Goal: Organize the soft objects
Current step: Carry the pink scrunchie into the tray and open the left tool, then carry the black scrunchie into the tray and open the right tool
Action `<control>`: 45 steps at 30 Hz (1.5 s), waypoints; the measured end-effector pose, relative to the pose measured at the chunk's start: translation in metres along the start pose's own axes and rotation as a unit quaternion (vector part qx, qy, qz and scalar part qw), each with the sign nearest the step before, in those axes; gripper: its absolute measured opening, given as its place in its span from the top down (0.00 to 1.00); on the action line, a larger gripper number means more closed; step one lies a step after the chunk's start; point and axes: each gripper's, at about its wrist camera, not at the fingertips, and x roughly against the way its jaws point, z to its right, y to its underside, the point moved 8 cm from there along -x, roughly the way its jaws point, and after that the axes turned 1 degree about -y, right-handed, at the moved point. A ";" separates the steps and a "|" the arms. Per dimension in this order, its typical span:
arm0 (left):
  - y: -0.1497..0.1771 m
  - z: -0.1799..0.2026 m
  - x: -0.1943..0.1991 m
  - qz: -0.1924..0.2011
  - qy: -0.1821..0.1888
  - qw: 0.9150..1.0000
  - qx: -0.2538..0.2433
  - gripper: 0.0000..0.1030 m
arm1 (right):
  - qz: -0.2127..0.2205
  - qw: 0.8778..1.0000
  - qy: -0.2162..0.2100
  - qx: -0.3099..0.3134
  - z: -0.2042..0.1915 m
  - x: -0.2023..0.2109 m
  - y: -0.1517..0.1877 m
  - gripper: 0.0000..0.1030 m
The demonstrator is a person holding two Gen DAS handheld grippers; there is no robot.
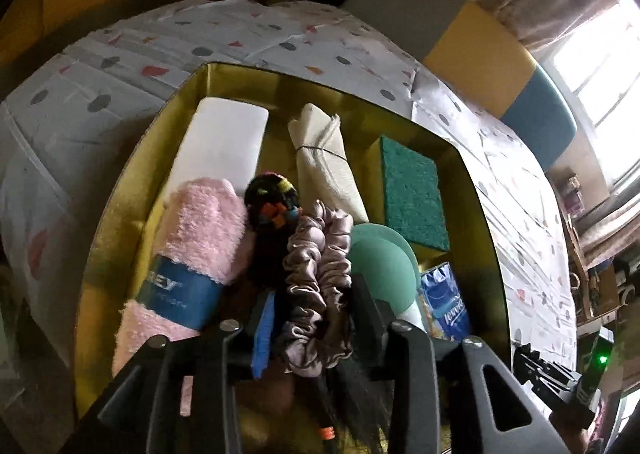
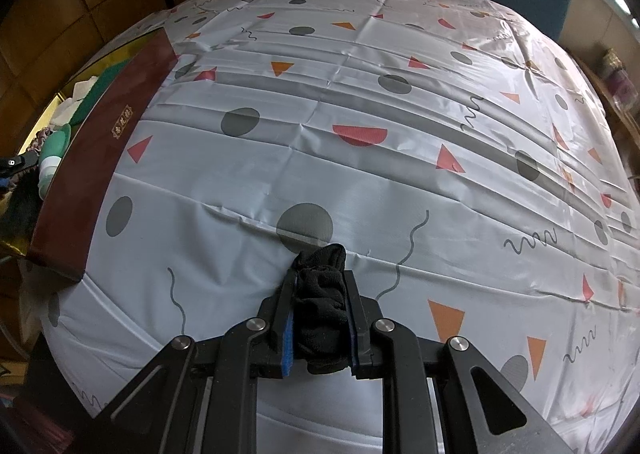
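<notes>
Left wrist view is showing the left gripper (image 1: pixel 312 318) hanging over the gold-lined box (image 1: pixel 120 194) with its jaws parted, a mauve scrunchie (image 1: pixel 316 274) sitting loosely between them — pads not pressing it. Around it in the box are lying a pink towel (image 1: pixel 192 246), a white block (image 1: pixel 224 142), a cream cloth roll (image 1: pixel 324 158), a green sponge (image 1: pixel 412 194) and a tissue pack (image 1: pixel 448 302). Right of the box, the right gripper (image 2: pixel 320 286) is clamping a black sock (image 2: pixel 320 302) just above the patterned tablecloth (image 2: pixel 360 94).
</notes>
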 end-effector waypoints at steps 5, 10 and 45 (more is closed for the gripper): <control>0.000 0.000 0.013 0.011 -0.010 1.000 -0.018 0.62 | 0.001 1.000 0.001 0.001 0.001 0.000 0.000 0.81; 0.007 0.000 0.030 0.026 -0.030 0.999 -0.033 0.62 | 0.001 1.000 0.005 0.004 0.000 0.001 -0.001 0.81; 0.028 -0.007 0.102 0.106 -0.055 0.988 -0.093 0.62 | 0.066 0.997 0.012 -0.035 -0.035 0.039 -0.041 0.83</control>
